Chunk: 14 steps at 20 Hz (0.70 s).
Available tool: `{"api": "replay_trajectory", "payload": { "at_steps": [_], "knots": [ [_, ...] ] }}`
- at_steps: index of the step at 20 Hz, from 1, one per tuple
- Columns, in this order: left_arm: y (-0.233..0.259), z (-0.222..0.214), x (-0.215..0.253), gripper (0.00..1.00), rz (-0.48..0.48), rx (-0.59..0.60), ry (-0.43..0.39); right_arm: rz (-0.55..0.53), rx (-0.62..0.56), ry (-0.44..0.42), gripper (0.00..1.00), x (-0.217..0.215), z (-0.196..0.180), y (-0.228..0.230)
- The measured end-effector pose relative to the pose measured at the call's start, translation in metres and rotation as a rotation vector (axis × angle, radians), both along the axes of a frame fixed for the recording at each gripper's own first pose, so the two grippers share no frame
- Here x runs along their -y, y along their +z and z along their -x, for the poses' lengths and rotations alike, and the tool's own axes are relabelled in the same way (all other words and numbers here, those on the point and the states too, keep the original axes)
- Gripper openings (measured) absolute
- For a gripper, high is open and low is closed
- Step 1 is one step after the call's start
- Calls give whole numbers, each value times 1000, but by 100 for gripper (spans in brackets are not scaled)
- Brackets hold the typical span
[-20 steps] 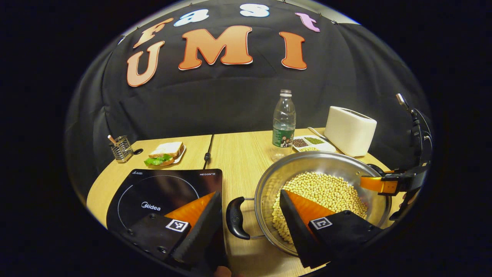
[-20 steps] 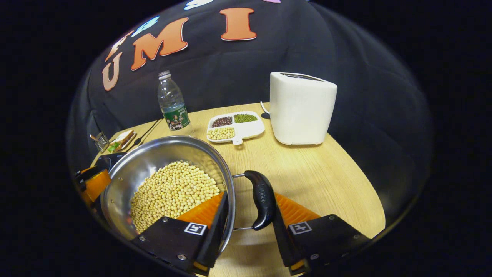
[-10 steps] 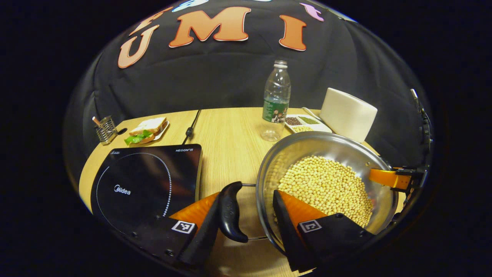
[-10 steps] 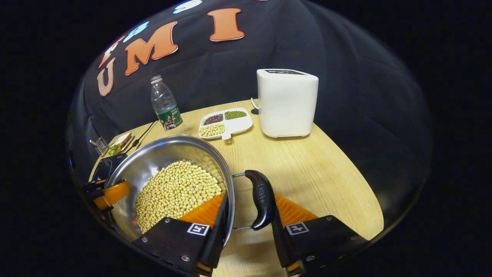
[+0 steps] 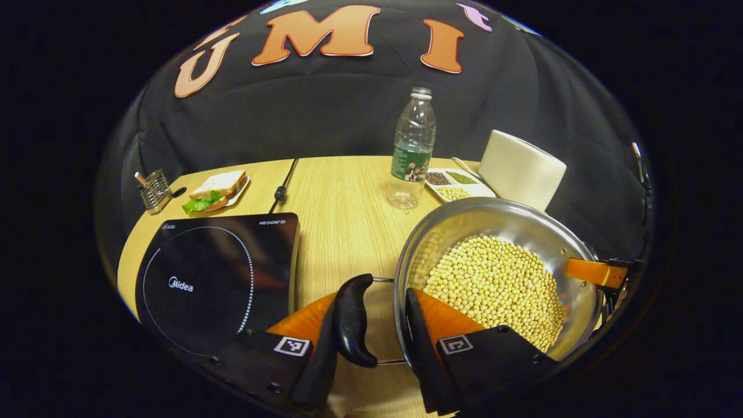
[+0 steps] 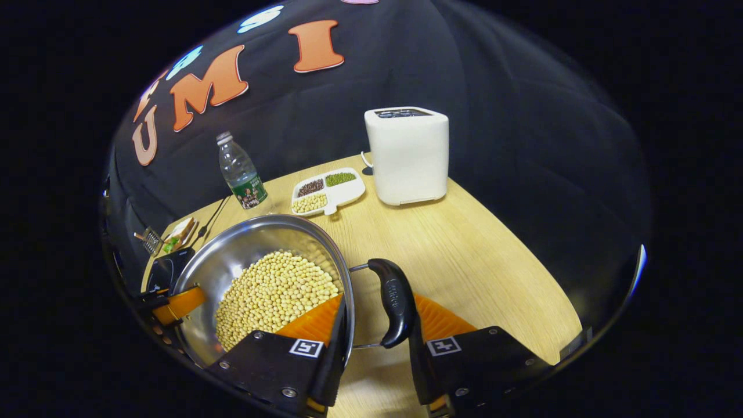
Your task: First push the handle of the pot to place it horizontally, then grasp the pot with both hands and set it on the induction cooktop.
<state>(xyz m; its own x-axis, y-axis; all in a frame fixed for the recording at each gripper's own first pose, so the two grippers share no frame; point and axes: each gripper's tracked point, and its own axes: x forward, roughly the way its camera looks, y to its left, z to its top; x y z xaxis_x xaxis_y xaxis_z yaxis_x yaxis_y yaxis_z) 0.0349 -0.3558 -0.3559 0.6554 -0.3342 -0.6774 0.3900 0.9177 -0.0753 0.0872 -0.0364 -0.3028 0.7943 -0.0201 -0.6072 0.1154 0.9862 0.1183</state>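
A steel pot (image 5: 464, 223) full of soybeans (image 5: 493, 284) is to the right of the black induction cooktop (image 5: 215, 278). My left gripper (image 5: 372, 296) is shut on the pot: one finger presses its black left handle (image 5: 351, 319) from outside, the other lies against the inner wall. My right gripper (image 6: 377, 305) is shut the same way on the pot (image 6: 244, 249), with the right handle (image 6: 393, 302) and the rim between its fingers. Across the beans, the right gripper's finger (image 5: 595, 271) and the left gripper's finger (image 6: 177, 305) each sit on the far rim.
Behind the pot stand a plastic bottle (image 5: 412, 151), a white toaster (image 5: 522, 168) and a divided dish of beans (image 5: 455, 184). A sandwich on a plate (image 5: 216, 188), a wire holder (image 5: 152, 190) and a black cable (image 5: 283, 186) lie beyond the cooktop.
My left gripper has closed from wide open onto the left handle and rim. The right gripper has kept its grip. In both views the table things have slid away while the pot stays between the fingers.
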Motion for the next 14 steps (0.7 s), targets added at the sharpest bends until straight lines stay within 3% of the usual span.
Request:
{"api": "replay_trajectory", "payload": {
  "at_steps": [2,3,6,9,10,14],
  "knots": [
    [25,1,-3,63,14,43,-4,-8,43,-9,50,-3,8,23],
    [39,1,-7,70,20,63,-5,-13,61,-11,50,-6,12,35],
    [75,-1,-30,66,36,83,6,-11,98,-1,50,-28,22,70],
    [103,-5,-63,63,48,105,35,-7,126,28,50,-62,25,100],
    [110,-8,-78,69,48,113,49,-10,131,41,50,-76,25,107],
    [126,-19,-141,65,9,123,95,-42,126,94,50,-136,27,115]
  ]
}}
